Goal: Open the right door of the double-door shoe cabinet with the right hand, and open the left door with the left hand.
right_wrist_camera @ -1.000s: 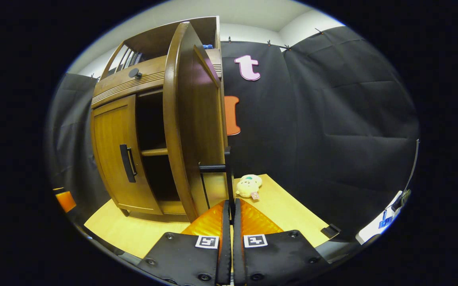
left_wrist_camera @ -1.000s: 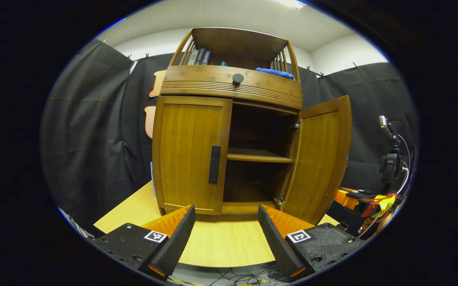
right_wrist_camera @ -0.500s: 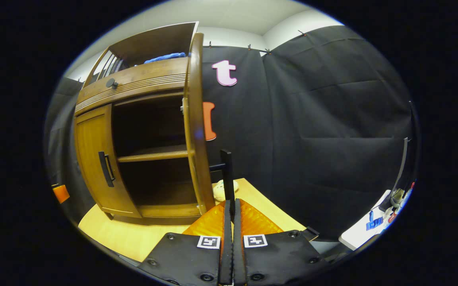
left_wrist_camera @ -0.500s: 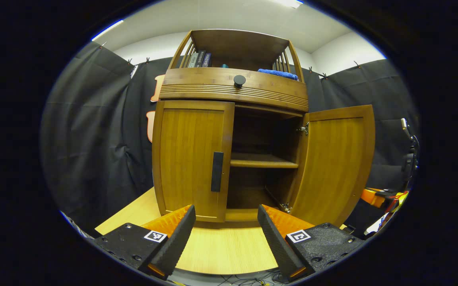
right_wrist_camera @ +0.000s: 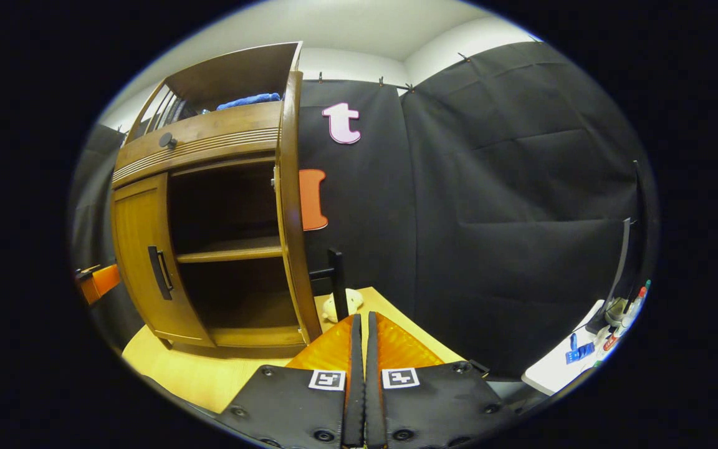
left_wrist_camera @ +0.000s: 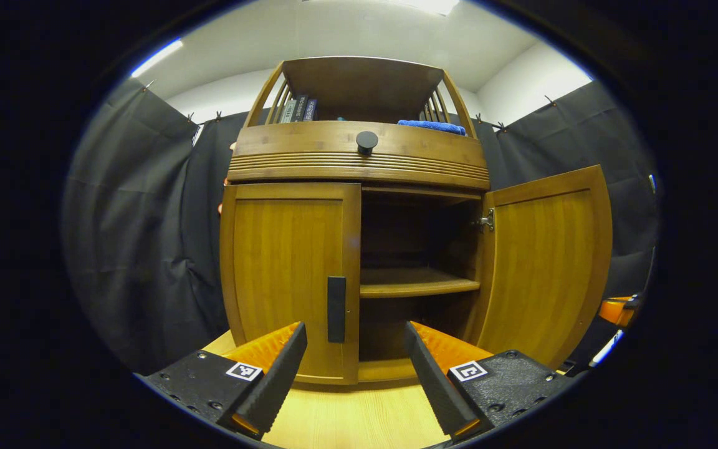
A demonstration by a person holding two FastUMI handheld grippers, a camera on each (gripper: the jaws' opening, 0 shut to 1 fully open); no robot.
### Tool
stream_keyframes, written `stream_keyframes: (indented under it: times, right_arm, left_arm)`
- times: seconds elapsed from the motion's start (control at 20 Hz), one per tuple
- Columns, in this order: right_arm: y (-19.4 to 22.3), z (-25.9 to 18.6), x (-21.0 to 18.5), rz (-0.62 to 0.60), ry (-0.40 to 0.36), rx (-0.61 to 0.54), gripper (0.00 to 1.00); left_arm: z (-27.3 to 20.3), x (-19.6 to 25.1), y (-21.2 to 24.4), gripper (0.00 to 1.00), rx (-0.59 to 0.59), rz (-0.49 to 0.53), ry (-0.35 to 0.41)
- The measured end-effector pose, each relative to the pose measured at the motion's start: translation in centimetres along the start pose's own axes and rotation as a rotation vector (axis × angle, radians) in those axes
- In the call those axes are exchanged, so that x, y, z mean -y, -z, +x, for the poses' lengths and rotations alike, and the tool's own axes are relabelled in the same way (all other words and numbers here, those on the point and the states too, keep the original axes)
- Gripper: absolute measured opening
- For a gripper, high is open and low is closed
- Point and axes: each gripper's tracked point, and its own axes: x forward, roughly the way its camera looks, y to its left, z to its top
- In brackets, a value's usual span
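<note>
Left door (left_wrist_camera: 284, 274) shut flush in the cabinet (left_wrist_camera: 359, 149), left handle (left_wrist_camera: 336, 309) upright along its inner edge; right door (left_wrist_camera: 546, 262) swung wide, baring the shelf (left_wrist_camera: 415, 284). Judging by that, left door next, for the left gripper (left_wrist_camera: 354, 329), hovering over the worktop (left_wrist_camera: 346, 418) with fingers spread wide and holding nothing, left handle just left of midway between them.

Nudge slightly left to centre on the left handle, then go straight in until both fingers flank the bar. Close firmly on its middle, not its ends. Pull along an arc about the hinge on the outer edge, not straight back, or risk slipping off or dragging the cabinet across the worktop.

Right gripper (right_wrist_camera: 361, 317) with fingers pressed together, nothing seen between them, right handle (right_wrist_camera: 336, 280) just beside the tips; cannot tell whether touching. Keep it clear of the right door (right_wrist_camera: 290, 206)
</note>
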Motion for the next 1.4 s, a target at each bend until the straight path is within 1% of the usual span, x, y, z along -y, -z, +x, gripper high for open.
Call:
stream_keyframes:
  times: [0.15,0.2,0.25,0.3,0.5,0.55,0.65,0.75,0.8,0.9,0.95,1.0,1.05,1.25,1.3,1.4]
  right_arm:
    - [-0.3,-0.3,0.9,0.005,0.041,0.007,0.08]
    - [-0.2,-0.4,1.3,0.006,0.055,0.007,0.02]
    - [-0.2,-0.5,1.5,0.007,0.066,0.007,0.08]
    - [-0.4,-0.3,1.7,0.009,0.074,0.006,0.02]
    - [-0.2,-0.3,2.5,0.006,0.104,0.0,0.24]
    - [-0.2,-0.2,2.3,0.01,0.101,-0.001,0.34]
    - [-0.1,0.1,2.0,0.009,0.098,0.001,0.67]
    - [-0.2,-0.2,2.0,0.003,0.104,0.007,0.99]
    - [-0.3,0.1,1.9,-0.001,0.107,0.009,0.98]
    - [-0.4,0.2,1.9,-0.008,0.113,0.011,0.98]
    - [-0.4,0.2,1.9,-0.009,0.116,0.011,0.9]
    - [-0.4,0.2,2.0,-0.009,0.121,0.01,0.98]
    - [-0.4,0.3,2.0,-0.009,0.125,0.007,0.9]
    - [0.0,0.6,2.0,-0.003,0.139,-0.005,0.9]
    - [0.1,0.6,2.0,-0.001,0.141,-0.009,0.98]
    - [0.4,0.6,1.9,0.003,0.146,-0.016,0.99]
  left_arm:
    - [2.6,-0.5,0.9,0.91,-0.005,-0.025,-0.003]
    - [3.4,-0.7,1.1,0.91,-0.007,-0.036,-0.007]
    - [4.1,-0.9,1.4,0.92,-0.007,-0.042,-0.013]
    - [4.8,-1.3,1.5,0.92,-0.008,-0.047,-0.017]
    - [8.1,-2.2,2.6,0.96,-0.02,-0.056,-0.032]
    - [8.7,-2.4,3.0,0.96,-0.025,-0.058,-0.035]
    - [10.2,-2.9,3.7,0.98,-0.03,-0.058,-0.044]
    - [11.3,-3.3,4.2,0.95,-0.029,-0.056,-0.051]
    - [11.9,-3.4,4.6,0.98,-0.031,-0.052,-0.05]
    - [13.3,-3.9,5.4,0.97,-0.043,-0.052,-0.045]
    - [14.0,-4.2,5.8,0.96,-0.051,-0.058,-0.046]
    - [14.5,-4.4,6.1,0.95,-0.056,-0.062,-0.049]
    - [15.0,-4.5,6.4,0.94,-0.059,-0.063,-0.05]
    - [16.3,-4.4,6.7,0.89,-0.053,-0.035,-0.039]
    - [16.6,-4.3,7.0,0.87,-0.057,-0.025,-0.034]
    - [16.9,-4.2,7.5,0.83,-0.067,-0.018,-0.025]
